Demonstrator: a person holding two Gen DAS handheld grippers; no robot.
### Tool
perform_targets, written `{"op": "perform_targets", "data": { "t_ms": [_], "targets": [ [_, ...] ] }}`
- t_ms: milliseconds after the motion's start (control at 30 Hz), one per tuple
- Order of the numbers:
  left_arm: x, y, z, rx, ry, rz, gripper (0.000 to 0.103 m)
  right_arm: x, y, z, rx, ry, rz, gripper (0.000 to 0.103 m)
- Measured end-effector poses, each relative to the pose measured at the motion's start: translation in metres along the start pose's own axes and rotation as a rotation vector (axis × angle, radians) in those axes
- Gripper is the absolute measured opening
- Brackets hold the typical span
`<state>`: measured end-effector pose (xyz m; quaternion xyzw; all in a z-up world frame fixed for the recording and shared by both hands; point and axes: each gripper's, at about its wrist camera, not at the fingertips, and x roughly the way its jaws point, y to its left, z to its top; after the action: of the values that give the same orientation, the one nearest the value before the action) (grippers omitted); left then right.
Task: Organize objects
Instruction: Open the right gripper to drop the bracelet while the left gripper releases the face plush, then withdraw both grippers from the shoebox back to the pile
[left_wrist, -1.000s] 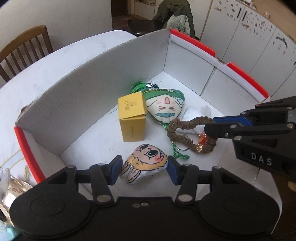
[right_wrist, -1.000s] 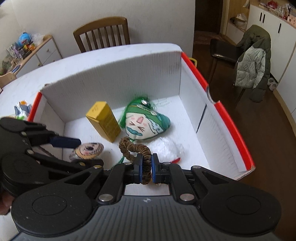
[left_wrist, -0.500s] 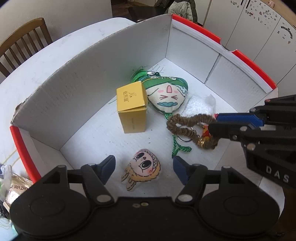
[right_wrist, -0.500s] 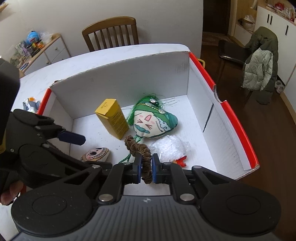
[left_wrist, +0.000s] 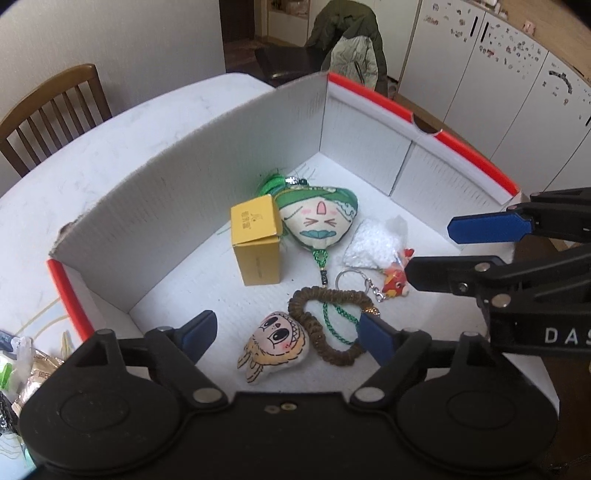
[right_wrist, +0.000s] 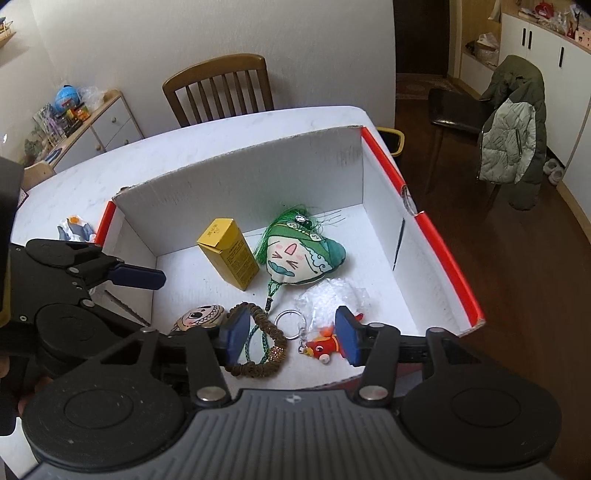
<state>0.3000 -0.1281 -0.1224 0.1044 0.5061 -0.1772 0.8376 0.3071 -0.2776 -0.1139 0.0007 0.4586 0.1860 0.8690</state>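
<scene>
Left wrist view: both the left hand-held gripper and the right hand-held gripper are wide and empty above the box, where a bead bracelet lies.

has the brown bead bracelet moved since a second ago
Yes. The bracelet was clamped in the right gripper; now it lies on the box floor, nearer the bunny charm, released.

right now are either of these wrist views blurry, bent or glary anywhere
Left wrist view: sharp on the bead bracelet and yellow box, but fisheye bows the cardboard box walls and darkens the corners. Right wrist view: equally crisp, same bowing at the table edge; even soft light, no glare.
</scene>
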Motion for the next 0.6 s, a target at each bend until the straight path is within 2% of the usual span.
{"op": "perform_targets", "data": {
  "t_ms": [67,300,467,533,600],
  "targets": [
    [-0.007,0.004,-0.001,-0.019,-0.019,-0.008,0.092,-0.004,0.0,0.001,0.008,-0.009,0.004,0.051],
    [-0.033,0.024,-0.006,-0.084,-0.081,-0.017,0.092,-0.02,0.009,0.008,0.014,-0.046,0.02,0.054],
    [-0.058,0.039,-0.014,-0.104,-0.132,-0.027,0.094,-0.033,0.026,0.011,0.002,-0.079,0.037,0.066],
    [-0.069,0.044,-0.018,-0.105,-0.154,-0.012,0.097,-0.039,0.035,0.012,-0.009,-0.092,0.042,0.067],
    [-0.081,0.052,-0.023,-0.114,-0.176,-0.03,0.097,-0.045,0.044,0.013,-0.012,-0.108,0.05,0.07]
  ]
}}
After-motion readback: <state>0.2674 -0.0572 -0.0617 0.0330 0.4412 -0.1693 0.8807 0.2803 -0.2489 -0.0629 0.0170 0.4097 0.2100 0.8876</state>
